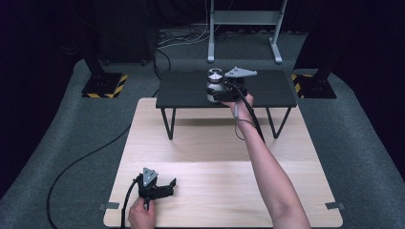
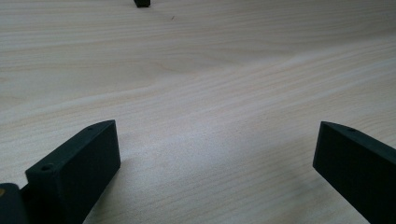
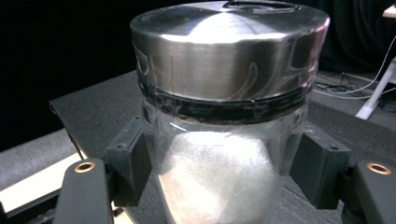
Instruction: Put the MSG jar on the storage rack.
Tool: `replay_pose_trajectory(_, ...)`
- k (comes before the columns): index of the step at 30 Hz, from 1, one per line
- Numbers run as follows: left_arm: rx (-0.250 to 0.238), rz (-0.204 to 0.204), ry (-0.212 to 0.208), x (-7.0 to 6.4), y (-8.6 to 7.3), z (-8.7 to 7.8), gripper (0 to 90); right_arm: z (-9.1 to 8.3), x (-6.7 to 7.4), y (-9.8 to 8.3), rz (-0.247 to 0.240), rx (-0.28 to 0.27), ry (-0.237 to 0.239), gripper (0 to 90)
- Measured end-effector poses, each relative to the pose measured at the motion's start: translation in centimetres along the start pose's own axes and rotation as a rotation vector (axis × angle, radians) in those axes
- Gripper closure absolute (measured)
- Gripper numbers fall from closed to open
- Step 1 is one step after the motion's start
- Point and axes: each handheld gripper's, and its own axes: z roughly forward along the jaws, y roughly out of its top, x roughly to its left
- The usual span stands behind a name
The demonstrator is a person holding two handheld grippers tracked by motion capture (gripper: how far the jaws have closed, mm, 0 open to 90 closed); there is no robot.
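I have the right gripper (image 3: 219, 163) clamped low on the glass jar (image 3: 219, 154) with its steel lid (image 3: 229, 51) — jar on the black side table (image 1: 191, 90). My left gripper (image 1: 160, 188) idles (jaws apart) over the wooden table (image 1: 215, 162).

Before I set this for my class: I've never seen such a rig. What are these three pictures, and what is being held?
A person holds a hand-held two-jaw gripper in each hand. The high view looks down on a wooden table carrying a small black table. Each of the other two pictures comes from a camera riding on one gripper. The left gripper rests open over bare wood. The right gripper clamps a clear jar with a metal lid and white filling, standing on the black table.
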Motion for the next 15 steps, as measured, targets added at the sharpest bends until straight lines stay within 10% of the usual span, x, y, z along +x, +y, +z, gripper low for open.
replay_pose_trajectory(15,0.004,0.005,0.009,-0.18,0.08,0.01,0.4,0.00,-0.12,-0.68,0.008,-0.024,0.002,29.6)
